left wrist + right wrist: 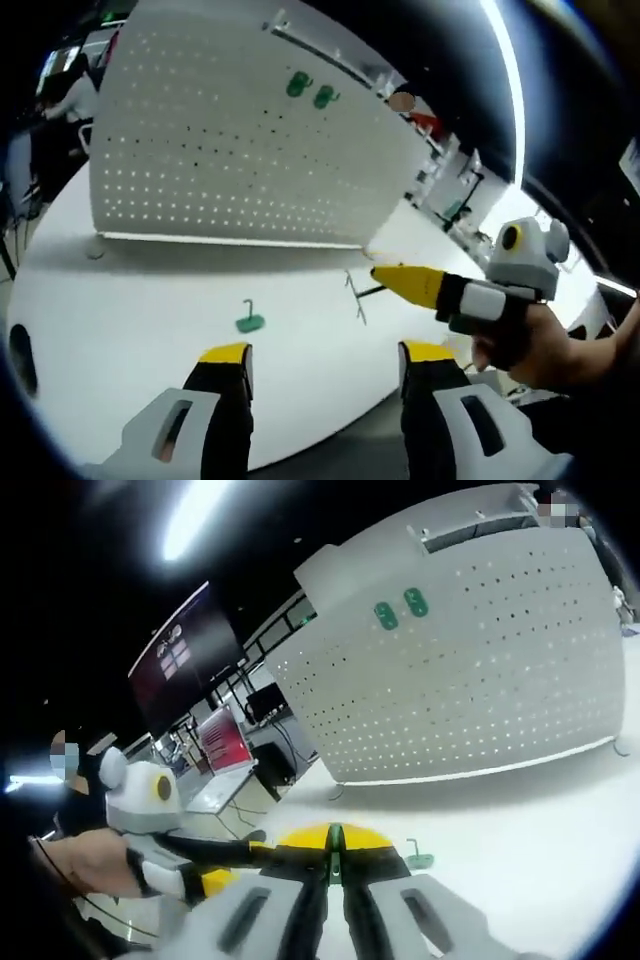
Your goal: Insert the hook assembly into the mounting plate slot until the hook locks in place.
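The hook (249, 320) lies loose before the pegboard (250, 150); right gripper (336, 852) clamps another hook, left gripper (325, 355) gapes; insertion comes next.

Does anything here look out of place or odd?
Two green hooks already hang high on the white perforated board, but a third green hook lies loose on the white table, apart from the board. The right gripper is shut on a thin wire piece, which looks tilted.
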Demonstrator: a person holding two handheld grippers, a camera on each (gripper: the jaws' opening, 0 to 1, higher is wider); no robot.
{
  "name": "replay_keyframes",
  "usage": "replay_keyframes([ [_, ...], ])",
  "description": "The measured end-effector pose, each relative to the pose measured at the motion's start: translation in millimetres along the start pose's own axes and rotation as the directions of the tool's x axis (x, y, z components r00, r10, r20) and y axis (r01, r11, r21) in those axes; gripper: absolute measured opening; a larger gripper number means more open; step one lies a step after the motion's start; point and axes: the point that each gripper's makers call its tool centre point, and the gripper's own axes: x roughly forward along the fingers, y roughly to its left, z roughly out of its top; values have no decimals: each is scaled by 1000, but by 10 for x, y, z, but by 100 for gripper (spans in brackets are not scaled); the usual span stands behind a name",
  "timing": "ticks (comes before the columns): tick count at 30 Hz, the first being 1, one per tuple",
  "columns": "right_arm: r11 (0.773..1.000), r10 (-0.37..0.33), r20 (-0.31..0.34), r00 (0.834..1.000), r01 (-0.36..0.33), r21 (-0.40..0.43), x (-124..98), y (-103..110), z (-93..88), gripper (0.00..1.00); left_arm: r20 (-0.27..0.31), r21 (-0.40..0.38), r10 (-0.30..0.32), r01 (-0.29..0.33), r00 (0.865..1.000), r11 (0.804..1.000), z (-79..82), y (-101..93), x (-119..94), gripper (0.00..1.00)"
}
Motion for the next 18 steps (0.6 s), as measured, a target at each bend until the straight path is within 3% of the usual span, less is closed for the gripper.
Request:
replay_keyframes([
  [6, 999, 27, 7, 1000, -27, 18, 2, 147, -45, 0, -2, -23, -15, 15, 1000, 1000, -40, -42, 45, 53],
  [18, 996, 81, 25, 996, -80, -44, 46, 384, -19, 0, 62, -44, -58, 61, 996, 997, 131, -90, -2, 22],
])
